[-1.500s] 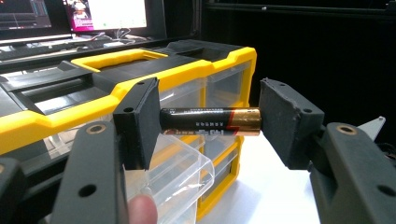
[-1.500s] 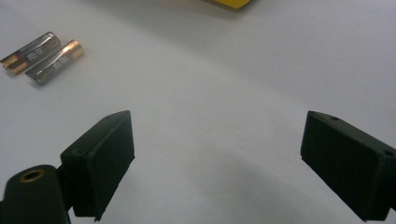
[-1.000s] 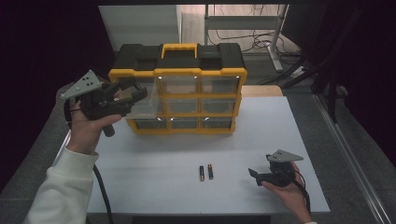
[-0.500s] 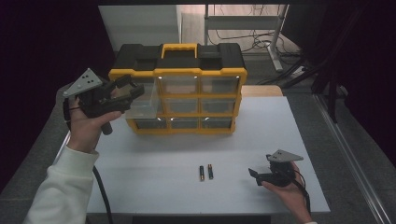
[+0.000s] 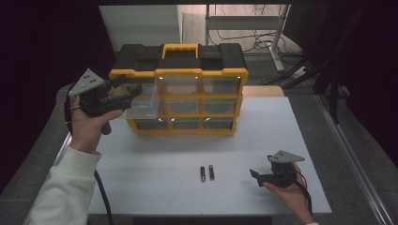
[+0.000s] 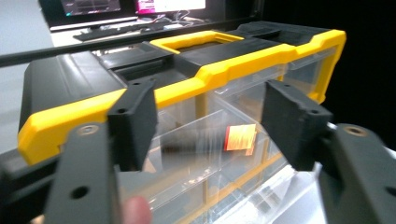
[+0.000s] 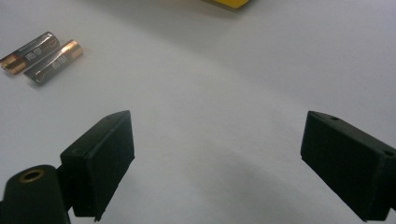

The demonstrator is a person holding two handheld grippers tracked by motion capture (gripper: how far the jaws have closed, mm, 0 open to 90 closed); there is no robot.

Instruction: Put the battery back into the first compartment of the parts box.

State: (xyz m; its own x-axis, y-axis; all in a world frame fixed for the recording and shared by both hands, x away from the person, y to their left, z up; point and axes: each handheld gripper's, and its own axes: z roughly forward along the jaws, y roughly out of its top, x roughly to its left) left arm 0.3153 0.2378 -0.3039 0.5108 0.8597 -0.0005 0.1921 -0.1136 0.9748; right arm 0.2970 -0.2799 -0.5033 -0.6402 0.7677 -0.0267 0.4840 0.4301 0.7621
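Drawer (image 5: 141, 102) is the thing in hand: a clear plastic one, pulled partway out of the left side of the yellow and black box (image 5: 180, 86). The left claw (image 5: 133, 89) is up by it, with its jaws apart. I cannot tell if they touch the drawer or just sit near its top edge. In the left gripper view the drawer (image 6: 205, 149) shows between and past the jaws, and it is blurry.

It looks light, stiff and smooth, so it may slip or tip. A good hold would be on its front wall, near the middle, with a soft squeeze so the thin plastic does not crack.

Farther out, two batteries (image 5: 207, 173) lie side by side on the white table (image 5: 155, 187). The right claw (image 5: 256, 176) rests low near them, open wide, holding nothing.
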